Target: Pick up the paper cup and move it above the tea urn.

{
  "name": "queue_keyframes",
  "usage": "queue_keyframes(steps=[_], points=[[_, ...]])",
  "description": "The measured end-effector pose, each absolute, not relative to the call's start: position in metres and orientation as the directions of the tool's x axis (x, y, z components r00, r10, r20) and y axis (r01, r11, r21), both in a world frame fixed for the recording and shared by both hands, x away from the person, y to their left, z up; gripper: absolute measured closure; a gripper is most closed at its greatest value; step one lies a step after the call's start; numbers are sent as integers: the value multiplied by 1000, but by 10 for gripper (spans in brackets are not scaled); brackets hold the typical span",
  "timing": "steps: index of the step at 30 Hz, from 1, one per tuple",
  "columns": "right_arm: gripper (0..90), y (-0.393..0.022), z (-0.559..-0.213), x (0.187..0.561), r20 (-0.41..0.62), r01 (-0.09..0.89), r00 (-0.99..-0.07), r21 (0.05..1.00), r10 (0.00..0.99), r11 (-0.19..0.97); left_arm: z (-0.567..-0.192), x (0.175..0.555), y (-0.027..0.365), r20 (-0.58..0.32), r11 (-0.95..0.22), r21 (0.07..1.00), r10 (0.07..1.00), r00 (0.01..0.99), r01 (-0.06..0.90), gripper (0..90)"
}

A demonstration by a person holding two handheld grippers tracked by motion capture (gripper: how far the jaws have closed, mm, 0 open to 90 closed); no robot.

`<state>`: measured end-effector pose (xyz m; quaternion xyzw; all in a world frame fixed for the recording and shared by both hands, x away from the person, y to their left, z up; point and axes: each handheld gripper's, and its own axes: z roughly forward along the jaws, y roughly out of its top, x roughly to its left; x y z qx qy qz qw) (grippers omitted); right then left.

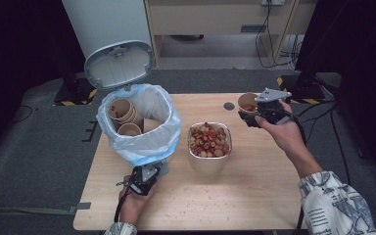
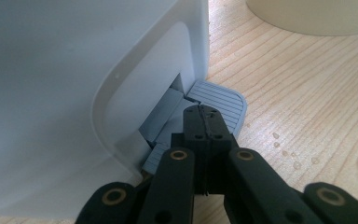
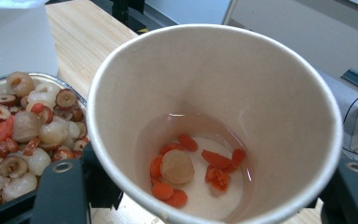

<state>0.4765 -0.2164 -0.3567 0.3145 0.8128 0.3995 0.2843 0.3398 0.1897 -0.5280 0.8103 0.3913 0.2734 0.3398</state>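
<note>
A white pedal bin (image 1: 149, 139) with a blue-white bag stands at the table's left, its lid (image 1: 120, 63) up, with several used paper cups (image 1: 122, 110) inside. My left gripper (image 1: 144, 178) is shut, and its tips (image 2: 205, 116) rest on the bin's grey ribbed pedal (image 2: 223, 100). At the back right, my right gripper (image 1: 250, 115) is shut on a paper cup (image 1: 247, 102) held above the table. That cup (image 3: 261, 84) holds a little liquid with red berries and one pale fruit (image 3: 177, 165). My right gripper (image 3: 205, 207) grips it at both sides.
A foil container (image 1: 209, 166) full of mixed red and pale fruit stands mid-table, and its rim (image 3: 46, 75) lies just left of the held cup. A small dark disc (image 1: 229, 105) lies at the back. Water drops (image 2: 289, 151) and crumbs dot the wood.
</note>
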Motion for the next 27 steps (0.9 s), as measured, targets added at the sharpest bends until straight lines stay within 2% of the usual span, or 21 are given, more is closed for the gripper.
queue_keyframes(steps=[27], points=[[298,-203,-352,483,-257,245,-652,819,714,519,-528,340,190,169,-457,767,821,545,451,897]])
